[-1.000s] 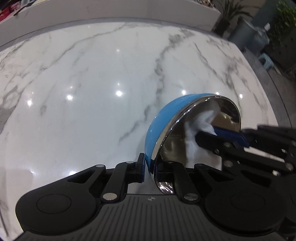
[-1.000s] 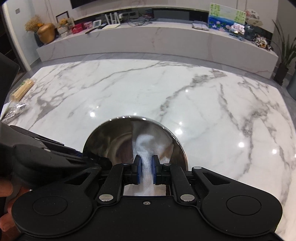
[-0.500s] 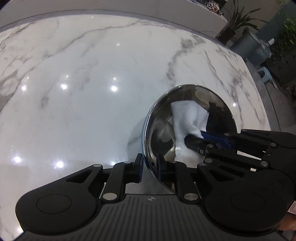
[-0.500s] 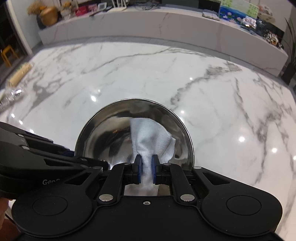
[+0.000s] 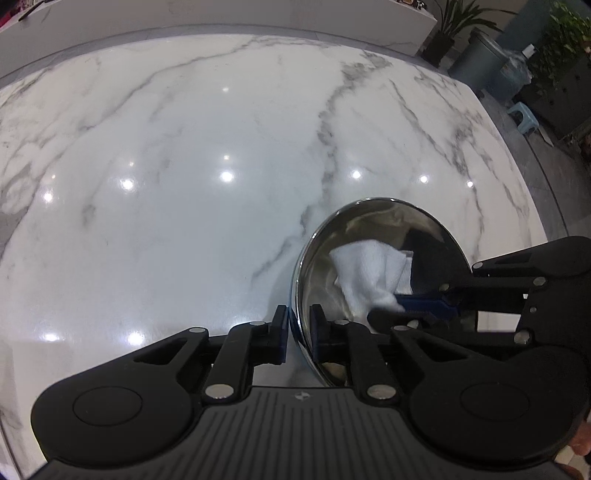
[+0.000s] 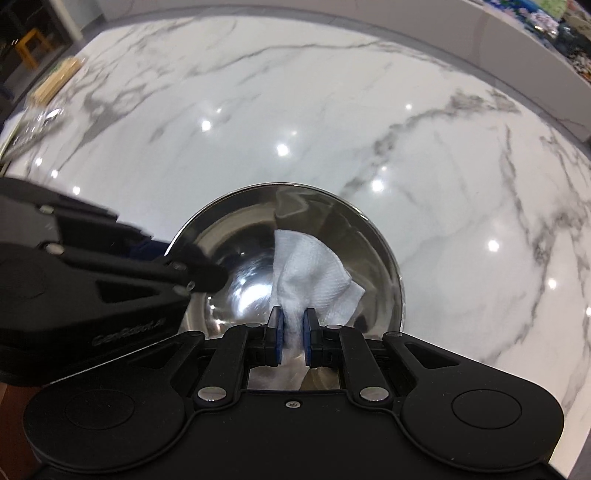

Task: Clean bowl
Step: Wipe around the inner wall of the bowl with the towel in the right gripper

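A shiny steel bowl [image 5: 373, 229] with a blue outside is held above the white marble table [image 5: 184, 166]. My left gripper [image 5: 298, 332] is shut on the bowl's near rim, one finger outside and one inside. My right gripper [image 6: 292, 334] is shut on a white paper towel [image 6: 310, 269] and presses it into the bowl [image 6: 240, 229]. The towel [image 5: 369, 273] lies against the inner wall on the right side. In the left wrist view the right gripper [image 5: 413, 304] reaches in from the right. In the right wrist view the left gripper [image 6: 192, 275] enters from the left.
A low marble ledge [image 5: 221, 14] runs behind the table. A grey bin [image 5: 480, 62], plants and a small stool [image 5: 522, 118] stand past the table's right edge. Clear packaging [image 6: 37, 122] and a wooden item [image 6: 55, 81] lie at the far left edge.
The bowl has tipped from edge-on, blue outside showing, to its open side facing up toward me. The towel has moved across the inside of the bowl, still in the right gripper.
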### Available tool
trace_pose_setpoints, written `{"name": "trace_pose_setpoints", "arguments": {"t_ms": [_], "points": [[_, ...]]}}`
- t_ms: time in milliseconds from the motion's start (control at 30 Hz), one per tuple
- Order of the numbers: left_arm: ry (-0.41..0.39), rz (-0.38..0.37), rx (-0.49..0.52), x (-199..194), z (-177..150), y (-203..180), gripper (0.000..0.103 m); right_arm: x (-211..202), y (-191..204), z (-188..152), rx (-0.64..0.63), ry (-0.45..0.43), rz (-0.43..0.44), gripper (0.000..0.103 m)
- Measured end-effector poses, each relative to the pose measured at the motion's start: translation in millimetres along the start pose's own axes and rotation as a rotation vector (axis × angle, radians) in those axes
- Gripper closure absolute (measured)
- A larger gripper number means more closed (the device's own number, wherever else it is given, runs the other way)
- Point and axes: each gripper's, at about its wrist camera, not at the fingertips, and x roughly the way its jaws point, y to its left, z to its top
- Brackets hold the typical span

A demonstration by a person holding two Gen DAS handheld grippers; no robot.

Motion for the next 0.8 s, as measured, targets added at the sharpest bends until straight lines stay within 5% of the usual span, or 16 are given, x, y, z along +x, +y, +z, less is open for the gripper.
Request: {"name": "trace_pose_setpoints", "arguments": {"t_ms": [300, 800], "points": [[0.008, -0.006, 0.021, -0.5, -2.2, 3.4, 0.092, -2.4, 6.5, 3.2, -0.066, -0.003, -0.085, 0.094], [0.004, -0.004, 0.014, 1.7, 0.1, 4.9, 0.093, 1.6, 4.6, 4.8, -0.08, -0.027, -0.018, 0.094]]}}
